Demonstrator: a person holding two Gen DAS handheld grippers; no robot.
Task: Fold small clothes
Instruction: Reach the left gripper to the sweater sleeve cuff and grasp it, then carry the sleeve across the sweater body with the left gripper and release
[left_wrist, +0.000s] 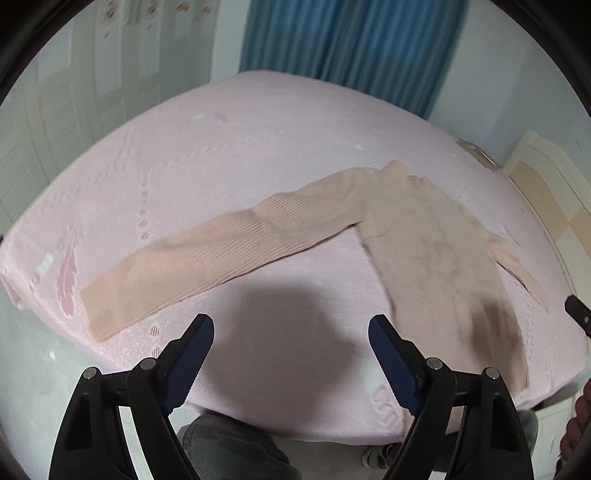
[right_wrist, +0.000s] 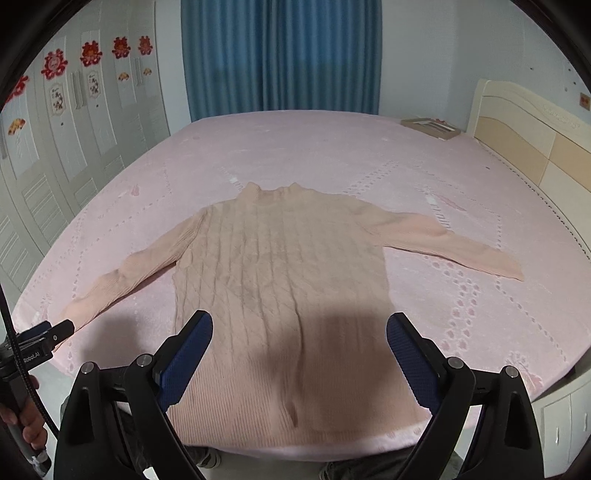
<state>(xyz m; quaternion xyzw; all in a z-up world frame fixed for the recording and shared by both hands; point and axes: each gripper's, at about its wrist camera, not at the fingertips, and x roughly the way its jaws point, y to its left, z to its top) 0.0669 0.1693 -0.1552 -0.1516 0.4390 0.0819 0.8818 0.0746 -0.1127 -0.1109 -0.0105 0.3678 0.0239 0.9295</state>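
A peach cable-knit sweater (right_wrist: 280, 280) lies flat and face up on the pink bed (right_wrist: 332, 147), collar away from me, both sleeves spread out sideways. In the left wrist view the sweater (left_wrist: 424, 240) lies to the right, and its left sleeve (left_wrist: 207, 258) stretches across the bed in front of my left gripper (left_wrist: 291, 332). My left gripper is open and empty, just short of that sleeve. It also shows at the left edge of the right wrist view (right_wrist: 55, 334), near the sleeve cuff. My right gripper (right_wrist: 299, 332) is open and empty above the sweater's hem.
White wardrobe doors (right_wrist: 74, 140) with red decorations stand along the left. Blue curtains (right_wrist: 280, 55) hang behind the bed. A cream headboard (right_wrist: 532, 147) is on the right, with a flat box (right_wrist: 432, 127) beside it on the bed. My legs (left_wrist: 229, 450) are at the near edge.
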